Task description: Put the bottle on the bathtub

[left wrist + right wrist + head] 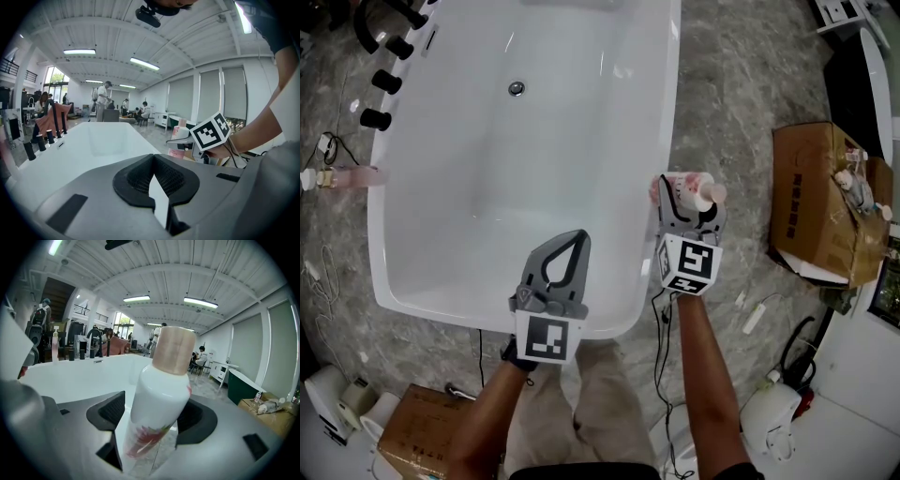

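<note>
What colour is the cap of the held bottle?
The cap is pinkish tan, the bottle white; clearest in the right gripper view.

Left gripper (153, 158) has its jaws shut tight, nothing between them; white bathtub (93, 143) sits right ahead. Black taps (40, 143) line its left rim.

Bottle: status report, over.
Right gripper shut on bottle, held just outside bathtub right rim, not set down. Left gripper shut, empty, over tub. Nothing blocking rim.

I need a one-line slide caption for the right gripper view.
Right gripper clamps a white tan-capped bottle near the white bathtub.
</note>
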Tool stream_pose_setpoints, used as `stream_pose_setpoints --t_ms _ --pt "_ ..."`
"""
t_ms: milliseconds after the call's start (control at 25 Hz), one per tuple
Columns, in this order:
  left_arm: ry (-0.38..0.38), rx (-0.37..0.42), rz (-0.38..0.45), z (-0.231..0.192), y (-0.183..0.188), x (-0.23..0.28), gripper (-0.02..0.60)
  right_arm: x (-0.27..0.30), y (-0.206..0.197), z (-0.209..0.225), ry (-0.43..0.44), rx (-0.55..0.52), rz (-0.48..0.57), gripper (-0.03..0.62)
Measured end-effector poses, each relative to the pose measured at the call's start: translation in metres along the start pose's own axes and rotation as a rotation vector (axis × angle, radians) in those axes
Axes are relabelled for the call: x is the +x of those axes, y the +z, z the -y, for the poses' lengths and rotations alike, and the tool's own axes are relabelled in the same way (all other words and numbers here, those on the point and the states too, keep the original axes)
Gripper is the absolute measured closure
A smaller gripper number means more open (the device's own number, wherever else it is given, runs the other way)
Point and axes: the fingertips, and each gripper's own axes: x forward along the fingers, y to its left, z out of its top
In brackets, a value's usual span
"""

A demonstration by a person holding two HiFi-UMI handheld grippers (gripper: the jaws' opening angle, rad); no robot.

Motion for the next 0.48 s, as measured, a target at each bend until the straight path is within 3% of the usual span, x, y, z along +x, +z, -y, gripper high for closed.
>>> stream_pose_setpoints --t_ms 480 --pt "0.001 0.001 0.004 -0.0006 0.0018 0.0021 0.563 -0.0010 -0.0004 0.0059 -0.020 0.000 -0.005 0.253"
